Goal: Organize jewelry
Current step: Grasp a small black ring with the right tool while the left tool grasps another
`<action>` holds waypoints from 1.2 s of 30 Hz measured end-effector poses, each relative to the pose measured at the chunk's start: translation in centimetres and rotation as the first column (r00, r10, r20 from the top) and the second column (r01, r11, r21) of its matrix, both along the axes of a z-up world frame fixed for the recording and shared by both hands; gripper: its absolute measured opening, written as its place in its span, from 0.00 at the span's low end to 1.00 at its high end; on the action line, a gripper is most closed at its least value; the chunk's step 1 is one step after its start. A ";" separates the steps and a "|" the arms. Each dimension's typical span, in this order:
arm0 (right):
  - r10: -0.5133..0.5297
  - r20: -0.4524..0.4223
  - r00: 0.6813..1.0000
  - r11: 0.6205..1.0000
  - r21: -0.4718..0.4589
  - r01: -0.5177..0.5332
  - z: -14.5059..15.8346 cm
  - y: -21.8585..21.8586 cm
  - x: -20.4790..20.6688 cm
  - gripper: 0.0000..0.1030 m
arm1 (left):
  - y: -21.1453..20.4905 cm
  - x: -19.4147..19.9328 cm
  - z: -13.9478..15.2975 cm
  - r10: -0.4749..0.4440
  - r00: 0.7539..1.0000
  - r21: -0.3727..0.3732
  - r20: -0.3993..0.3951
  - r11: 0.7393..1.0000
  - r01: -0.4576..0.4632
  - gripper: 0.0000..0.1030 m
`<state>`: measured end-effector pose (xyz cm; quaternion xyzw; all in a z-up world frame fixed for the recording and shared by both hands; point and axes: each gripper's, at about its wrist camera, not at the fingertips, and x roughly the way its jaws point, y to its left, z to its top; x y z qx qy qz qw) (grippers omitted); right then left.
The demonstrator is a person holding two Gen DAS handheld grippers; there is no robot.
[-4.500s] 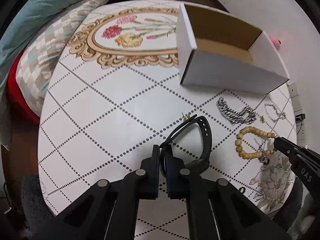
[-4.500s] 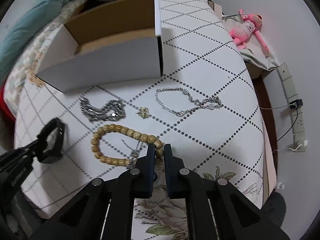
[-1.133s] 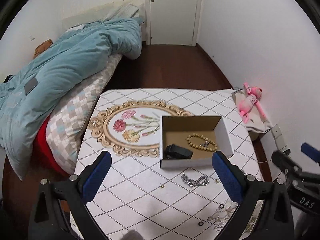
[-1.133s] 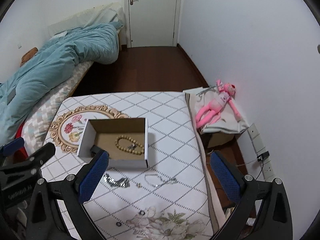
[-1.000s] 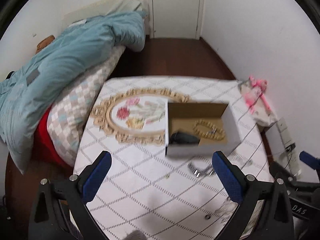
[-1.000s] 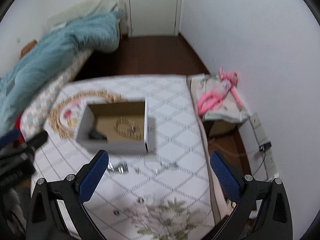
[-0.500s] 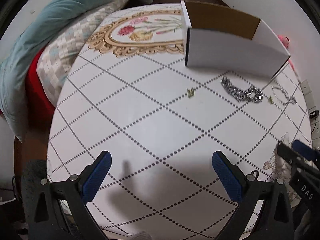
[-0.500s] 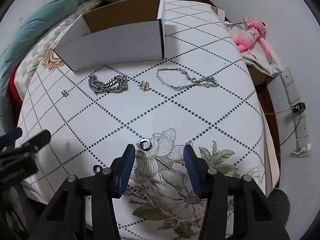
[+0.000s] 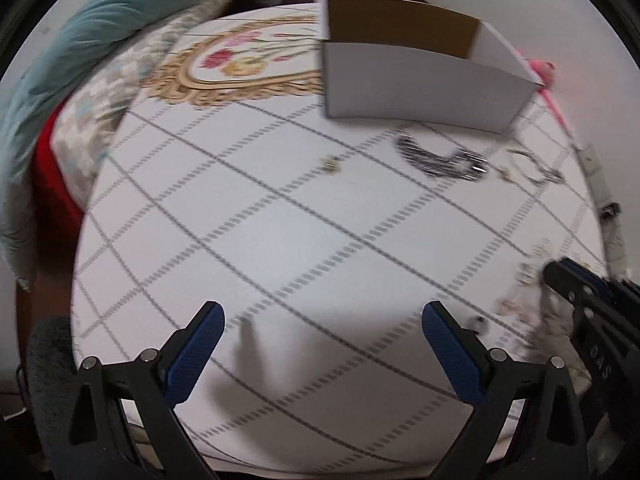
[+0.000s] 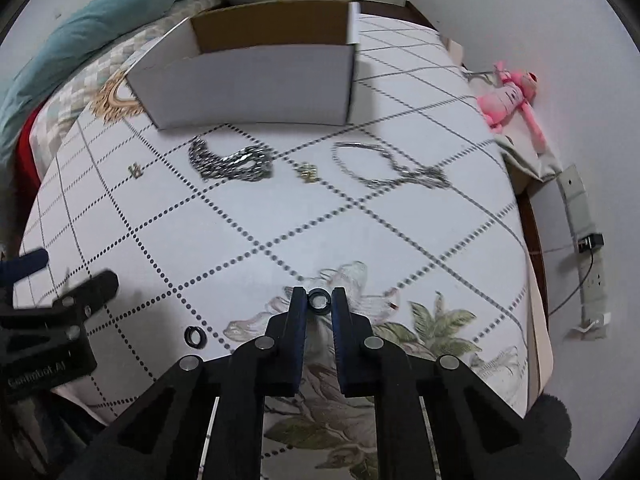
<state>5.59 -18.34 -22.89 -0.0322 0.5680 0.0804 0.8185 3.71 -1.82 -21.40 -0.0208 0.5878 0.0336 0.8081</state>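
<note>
My right gripper [image 10: 319, 301] is shut on a dark ring [image 10: 319, 300], low over the flowered front of the tablecloth. A second dark ring [image 10: 195, 336] lies to its left. A heavy silver chain bracelet [image 10: 232, 164], a small gold piece [image 10: 308, 171], a thin silver chain [image 10: 390, 169] and a tiny gold earring [image 10: 135, 171] lie in front of the white cardboard box [image 10: 256, 80]. My left gripper [image 9: 322, 322] is wide open and empty above the cloth; the box [image 9: 420, 92] and bracelet [image 9: 440, 159] lie beyond it.
A bed with a teal duvet [image 9: 80, 60] borders the table on the left. A pink plush toy [image 10: 510, 98] lies on the floor at the right, by a white wall [image 10: 560, 20]. The right gripper's side shows in the left wrist view [image 9: 580, 292].
Both grippers came down from high above the table to just over it. My right gripper has closed from open onto the dark ring. The left stays wide open.
</note>
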 end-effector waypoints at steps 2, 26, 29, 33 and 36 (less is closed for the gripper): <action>-0.027 0.002 1.000 1.000 0.010 0.027 0.7 -0.9 0.0 0.12 | -1.2 -0.3 0.1 -0.034 0.999 -0.039 -0.005 0.999 0.033 0.94; -0.181 -0.028 0.983 0.983 0.028 0.181 1.0 -7.0 -0.9 0.13 | -7.8 -0.3 -1.1 -0.265 0.964 -0.014 0.026 0.964 0.265 0.10; -0.183 -0.030 0.983 0.983 0.030 0.184 1.0 -7.0 -1.0 0.13 | -7.6 -0.4 -1.0 -0.264 0.964 -0.024 0.031 0.964 0.264 0.10; -0.182 -0.023 0.983 0.982 0.042 0.183 1.6 -7.0 -0.9 0.13 | -7.0 -0.5 0.1 -0.252 0.967 -0.047 0.047 0.966 0.254 0.10; -0.174 -0.014 0.985 0.982 0.067 0.175 2.6 -6.7 -0.6 0.13 | -6.3 -0.1 2.1 -0.237 0.968 -0.066 0.082 0.968 0.242 0.10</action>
